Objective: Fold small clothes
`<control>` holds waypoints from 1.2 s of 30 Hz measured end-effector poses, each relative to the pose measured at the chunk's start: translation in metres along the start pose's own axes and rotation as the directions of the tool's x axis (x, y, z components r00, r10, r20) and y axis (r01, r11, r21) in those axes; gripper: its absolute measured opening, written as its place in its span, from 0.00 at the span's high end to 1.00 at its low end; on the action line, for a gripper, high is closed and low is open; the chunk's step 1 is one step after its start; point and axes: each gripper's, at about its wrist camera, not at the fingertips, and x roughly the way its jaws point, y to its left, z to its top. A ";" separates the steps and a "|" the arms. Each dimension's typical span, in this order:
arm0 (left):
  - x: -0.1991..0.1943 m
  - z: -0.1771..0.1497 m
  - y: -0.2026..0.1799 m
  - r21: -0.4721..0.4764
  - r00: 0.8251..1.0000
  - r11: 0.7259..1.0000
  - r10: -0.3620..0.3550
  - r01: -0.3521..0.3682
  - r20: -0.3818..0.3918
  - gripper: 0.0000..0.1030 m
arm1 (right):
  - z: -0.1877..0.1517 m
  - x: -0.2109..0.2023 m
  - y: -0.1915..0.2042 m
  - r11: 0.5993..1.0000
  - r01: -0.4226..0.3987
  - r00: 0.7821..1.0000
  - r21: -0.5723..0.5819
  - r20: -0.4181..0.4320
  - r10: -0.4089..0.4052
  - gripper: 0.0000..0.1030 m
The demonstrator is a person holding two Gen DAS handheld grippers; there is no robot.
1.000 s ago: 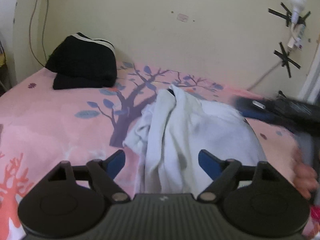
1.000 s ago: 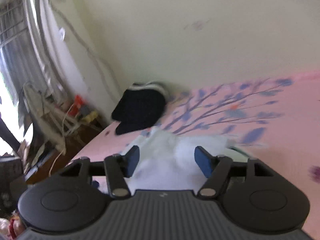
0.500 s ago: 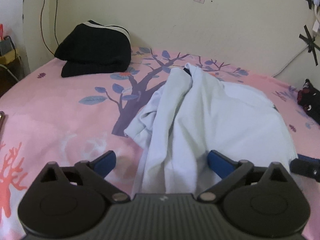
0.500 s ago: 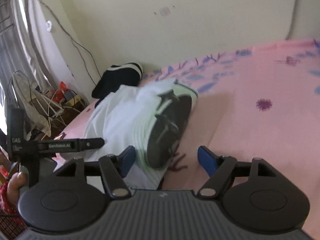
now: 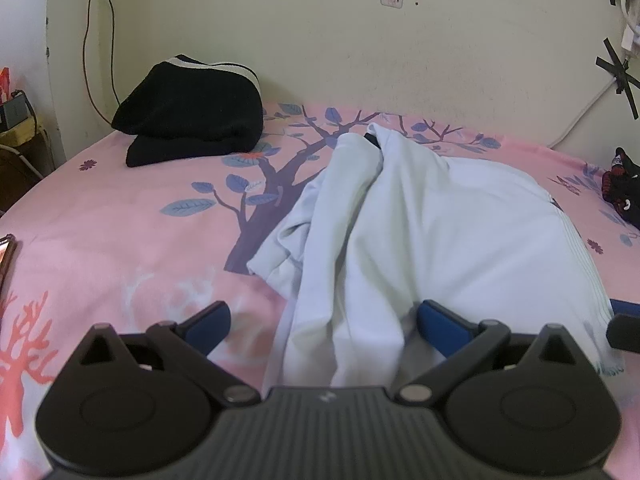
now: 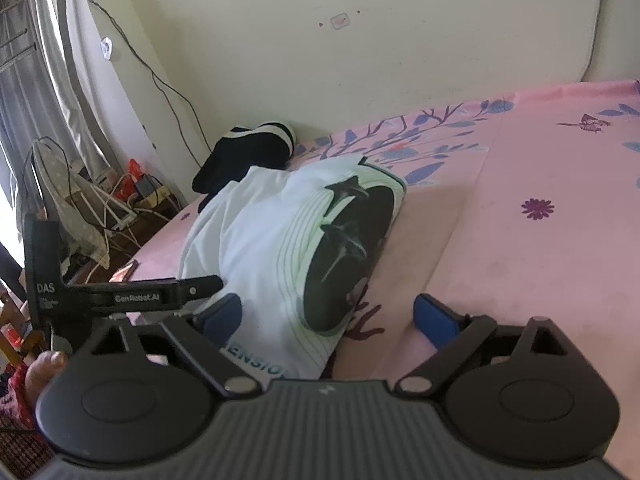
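A white t-shirt (image 5: 420, 232) lies crumpled on the pink bed sheet (image 5: 112, 240), bunched into a ridge down its middle. In the right wrist view the t-shirt (image 6: 264, 232) shows a black round print on its near side. My left gripper (image 5: 324, 320) is open, its blue pads on either side of the shirt's near edge. My right gripper (image 6: 328, 316) is open over the shirt's near corner. The left gripper's body (image 6: 120, 296) shows at the left of the right wrist view.
A folded black garment with white stripes (image 5: 192, 120) lies at the back left by the wall. A dark toy (image 5: 624, 184) sits at the right edge. A phone (image 5: 6, 256) lies at the left edge. Cables and clutter (image 6: 120, 192) stand beside the bed.
Both grippers have swung and settled near the shirt's near edge. The right gripper has turned from the far wall toward the shirt's printed side. Both stay open.
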 end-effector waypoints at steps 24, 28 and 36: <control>-0.001 -0.002 0.001 -0.010 1.000 1.000 -0.007 0.007 0.006 0.00 | 0.001 -0.001 -0.003 1.000 -0.024 1.000 0.019 -0.004 0.024 0.11; -0.001 -0.002 0.001 -0.010 1.000 1.000 -0.007 0.007 0.006 0.00 | 0.002 -0.003 -0.010 0.996 -0.059 0.998 0.063 0.001 0.059 0.10; -0.001 -0.002 0.000 -0.007 1.000 1.000 -0.002 0.002 0.006 0.00 | 0.002 -0.005 -0.021 0.985 -0.112 0.994 0.130 0.025 0.110 0.10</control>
